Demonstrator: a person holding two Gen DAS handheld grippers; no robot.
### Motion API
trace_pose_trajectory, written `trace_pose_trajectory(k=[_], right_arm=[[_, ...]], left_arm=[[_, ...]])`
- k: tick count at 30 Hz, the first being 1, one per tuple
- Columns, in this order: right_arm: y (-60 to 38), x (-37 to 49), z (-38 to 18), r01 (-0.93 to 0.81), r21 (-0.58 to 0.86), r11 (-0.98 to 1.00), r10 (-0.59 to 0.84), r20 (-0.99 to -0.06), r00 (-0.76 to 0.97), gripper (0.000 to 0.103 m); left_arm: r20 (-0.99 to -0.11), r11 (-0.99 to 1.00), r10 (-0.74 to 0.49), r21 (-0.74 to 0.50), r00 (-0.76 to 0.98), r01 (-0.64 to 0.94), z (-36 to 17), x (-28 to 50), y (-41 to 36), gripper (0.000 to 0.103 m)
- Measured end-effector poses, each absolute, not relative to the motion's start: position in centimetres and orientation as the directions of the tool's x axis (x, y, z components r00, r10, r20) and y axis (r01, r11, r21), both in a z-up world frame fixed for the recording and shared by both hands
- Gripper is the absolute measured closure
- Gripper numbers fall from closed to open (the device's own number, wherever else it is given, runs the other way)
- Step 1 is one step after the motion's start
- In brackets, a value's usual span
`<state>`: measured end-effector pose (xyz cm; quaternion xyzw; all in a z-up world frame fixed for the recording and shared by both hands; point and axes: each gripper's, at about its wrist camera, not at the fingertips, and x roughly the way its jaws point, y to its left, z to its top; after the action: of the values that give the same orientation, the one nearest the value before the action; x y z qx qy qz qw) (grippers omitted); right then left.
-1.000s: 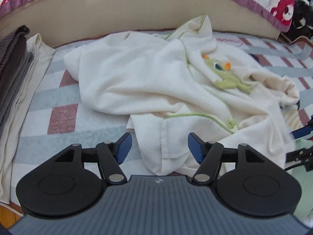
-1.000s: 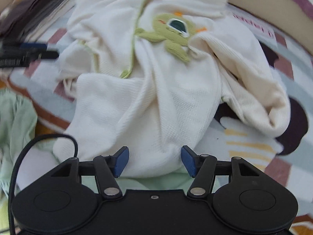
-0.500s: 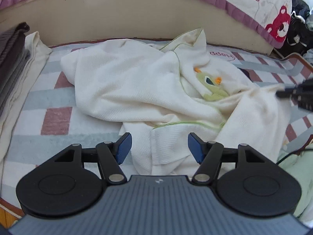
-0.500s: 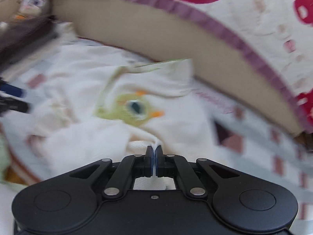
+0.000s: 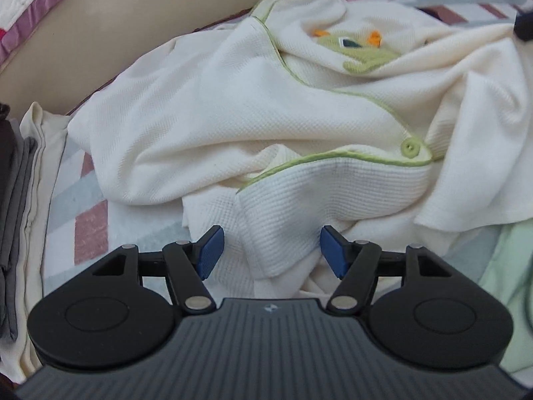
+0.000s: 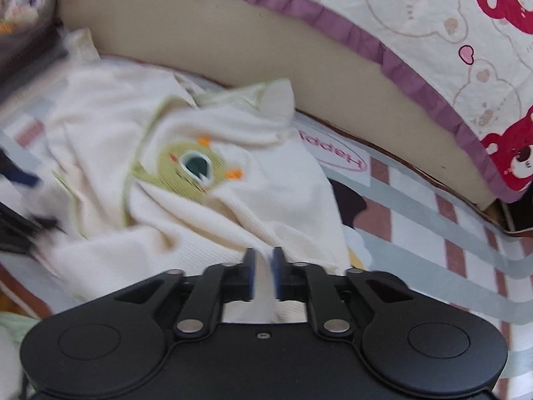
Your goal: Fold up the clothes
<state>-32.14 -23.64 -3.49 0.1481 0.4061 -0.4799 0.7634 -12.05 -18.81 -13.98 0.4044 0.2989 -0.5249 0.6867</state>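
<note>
The left gripper (image 5: 271,250) stands spread, its blue pads (image 5: 210,250) on either side of a waffle-textured flap of the cream garment (image 5: 233,106) without pressing on it; its jaws have just been closing a little, with that flap between them but untouched. The right gripper (image 6: 263,271) has a narrow gap between its pads, and a raised fold of the same cream cloth runs up through that gap – the jaws have just been opening from a tight pinch, and the view is too blurred to tell whether the pads press on the cloth or merely flank it. The garment lies crumpled across a striped sheet (image 5: 90,233) of grey, white and dusty red bands, with thin green piping (image 5: 333,160) along its edges, a round green button (image 5: 412,146) near one seam and a green frog patch (image 6: 190,170) with orange spots towards the far side. Beside it, at the left edge of the left wrist view, is a stack of folded dark and grey clothes (image 5: 16,200) lying on a cream piece. A pale green cloth (image 5: 506,266) shows at the near right corner. Behind the garment rises a beige padded edge (image 6: 233,40) – over it hangs a quilt (image 6: 433,16) with purple trim and red bear prints.
</note>
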Motion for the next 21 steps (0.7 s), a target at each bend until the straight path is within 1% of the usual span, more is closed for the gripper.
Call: trace_pose_trajectory(k=[1, 2, 3, 5, 6, 8, 9, 10, 12, 14, 15, 16, 17, 19, 20, 21], right_arm=[[-23.5, -32.2, -3.1, 0.853, -0.111, 0.51, -0.595, -0.762, 0.256, 0.064], [-23.4, -32.2, -2.7, 0.85, -0.064, 0.523, -0.578, -0.759, 0.299, 0.06], [-23.1, -31.9, -2.6, 0.843, -0.032, 0.537, -0.561, -0.759, 0.329, 0.055], [-22.5, -31.3, -2.5, 0.827, 0.023, 0.562, -0.53, -0.758, 0.381, 0.054], [-22.1, -30.7, -2.7, 0.819, 0.019, 0.574, -0.521, -0.762, 0.383, 0.05], [-21.4, -29.6, -3.1, 0.801, 0.021, 0.599, -0.499, -0.772, 0.394, 0.049], [-21.4, -29.2, -3.2, 0.789, 0.058, 0.612, -0.47, -0.776, 0.421, 0.049], [-21.3, -28.9, -3.4, 0.777, 0.097, 0.622, -0.439, -0.778, 0.449, 0.049], [-21.3, -28.2, -3.7, 0.756, 0.161, 0.634, -0.391, -0.776, 0.494, 0.049], [-21.1, -27.1, -3.8, 0.73, 0.169, 0.662, -0.371, -0.772, 0.516, 0.049], [-21.0, -26.3, -3.8, 0.714, 0.155, 0.683, -0.373, -0.766, 0.523, 0.046], [-20.8, -25.4, -3.9, 0.696, 0.122, 0.708, -0.384, -0.761, 0.523, 0.037], [-20.5, -24.1, -4.1, 0.674, 0.062, 0.736, -0.405, -0.758, 0.511, 0.033], [-20.2, -21.8, -4.5, 0.621, -0.036, 0.783, -0.431, -0.751, 0.5, 0.031], [-20.2, -20.7, -4.6, 0.588, -0.064, 0.806, -0.429, -0.748, 0.507, 0.031], [-20.4, -19.9, -4.7, 0.559, -0.058, 0.827, -0.405, -0.752, 0.521, 0.031]], left_arm=[[-0.824, 0.126, -0.492, 0.25, 0.28, 0.96, -13.8, -12.2, -18.7, 0.055], [-0.813, 0.13, -0.505, 0.259, 0.289, 0.957, -13.6, -12.3, -18.6, 0.088], [-0.802, 0.134, -0.517, 0.268, 0.298, 0.954, -13.4, -12.4, -18.4, 0.096], [-0.766, 0.153, -0.557, 0.286, 0.322, 0.946, -12.4, -12.6, -17.9, 0.097], [-0.722, 0.181, -0.601, 0.296, 0.344, 0.938, -10.8, -12.9, -17.3, 0.097], [-0.625, 0.239, -0.679, 0.31, 0.386, 0.92, -7.6, -13.5, -15.9, 0.097], [-0.59, 0.269, -0.703, 0.296, 0.397, 0.917, -6.1, -13.6, -15.3, 0.097], [-0.584, 0.291, -0.715, 0.251, 0.384, 0.923, -4.9, -13.4, -14.9, 0.097], [-0.599, 0.291, -0.727, 0.176, 0.336, 0.941, -4.2, -13.0, -14.2, 0.097], [-0.615, 0.281, -0.733, 0.113, 0.289, 0.953, -3.9, -12.8, -13.6, 0.097], [-0.624, 0.276, -0.732, 0.094, 0.273, 0.957, -3.9, -12.7, -13.5, 0.097], [-0.633, 0.271, -0.728, 0.087, 0.263, 0.959, -4.0, -12.6, -13.5, 0.097], [-0.643, 0.268, -0.724, 0.071, 0.25, 0.961, -4.1, -12.3, -13.6, 0.097], [-0.658, 0.264, -0.723, 0.019, 0.211, 0.964, -4.3, -11.8, -13.8, 0.097], [-0.663, 0.262, -0.723, -0.004, 0.194, 0.965, -4.4, -11.5, -13.9, 0.097], [-0.667, 0.26, -0.723, -0.02, 0.181, 0.965, -4.5, -11.4, -13.8, 0.097]])
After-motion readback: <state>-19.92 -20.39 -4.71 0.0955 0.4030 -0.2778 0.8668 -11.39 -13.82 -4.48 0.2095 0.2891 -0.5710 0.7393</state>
